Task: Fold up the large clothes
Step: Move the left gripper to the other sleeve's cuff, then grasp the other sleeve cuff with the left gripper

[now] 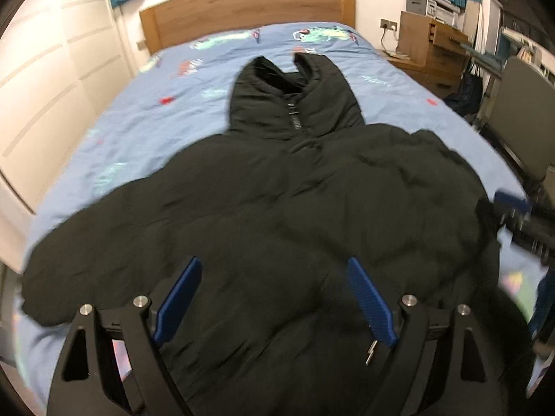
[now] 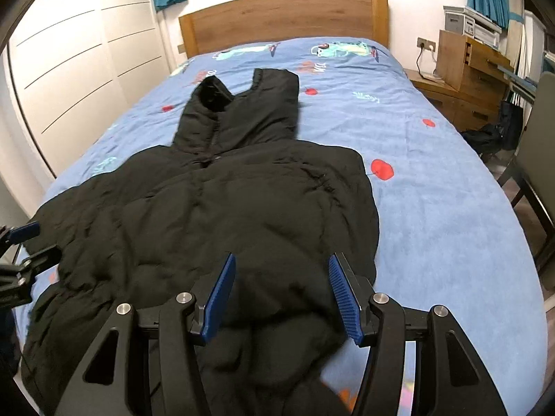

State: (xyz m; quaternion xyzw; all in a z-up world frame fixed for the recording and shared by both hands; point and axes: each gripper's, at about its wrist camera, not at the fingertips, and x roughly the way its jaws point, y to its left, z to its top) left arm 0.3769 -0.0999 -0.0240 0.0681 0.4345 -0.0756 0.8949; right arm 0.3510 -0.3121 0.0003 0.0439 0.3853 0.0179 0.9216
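Observation:
A large black puffer jacket (image 1: 277, 194) lies front up on the blue bed (image 1: 145, 111), zipped, hood toward the headboard. It also shows in the right wrist view (image 2: 215, 208). My left gripper (image 1: 274, 267) is open and empty, hovering over the jacket's lower middle. My right gripper (image 2: 281, 265) is open and empty, over the jacket's lower right part. The right gripper also shows at the right edge of the left wrist view (image 1: 513, 204). The left gripper shows at the left edge of the right wrist view (image 2: 20, 242).
A wooden headboard (image 2: 284, 17) stands at the far end. White wardrobe doors (image 2: 69, 52) line the left side. A wooden bedside cabinet (image 2: 464, 69) and a chair (image 2: 537, 145) stand to the right of the bed.

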